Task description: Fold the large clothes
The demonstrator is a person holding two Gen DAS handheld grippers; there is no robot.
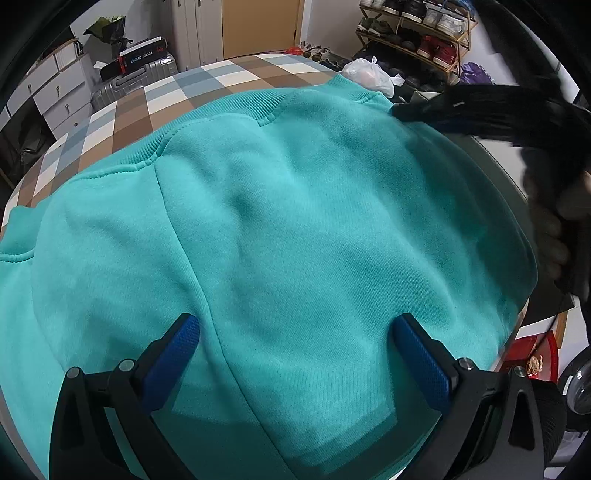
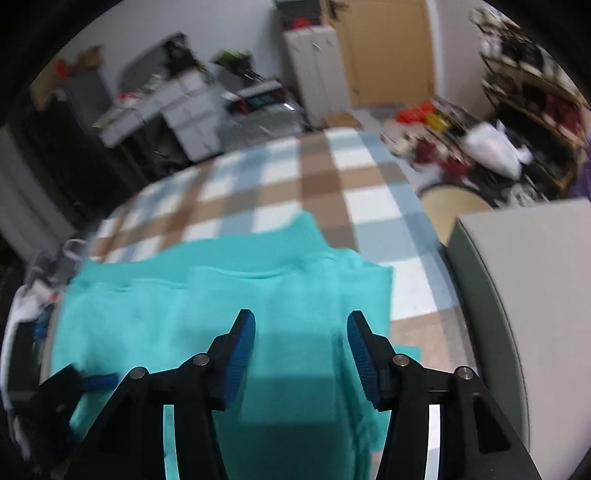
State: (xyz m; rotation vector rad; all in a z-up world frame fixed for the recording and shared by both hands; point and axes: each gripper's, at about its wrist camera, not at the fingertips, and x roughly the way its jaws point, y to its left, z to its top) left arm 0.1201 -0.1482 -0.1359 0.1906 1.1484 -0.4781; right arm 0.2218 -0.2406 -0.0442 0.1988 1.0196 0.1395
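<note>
Centrally, one teal sweatshirt lies flat on a checkered tablecloth, with two grippers above it.

Detail: the left gripper hangs over the sweatshirt's near part, its two blue pads spread wide with only flat fabric beneath and nothing pinched. The right gripper stands about half open over the garment's right side, also holding nothing; in the left wrist view it appears blurred at the sweatshirt's far right corner. One ribbed hem band forms the far edge. Bare checkered cloth lies beyond that edge and to the garment's right. One grey box borders the table on the right; one shoe rack stands well behind.
</note>
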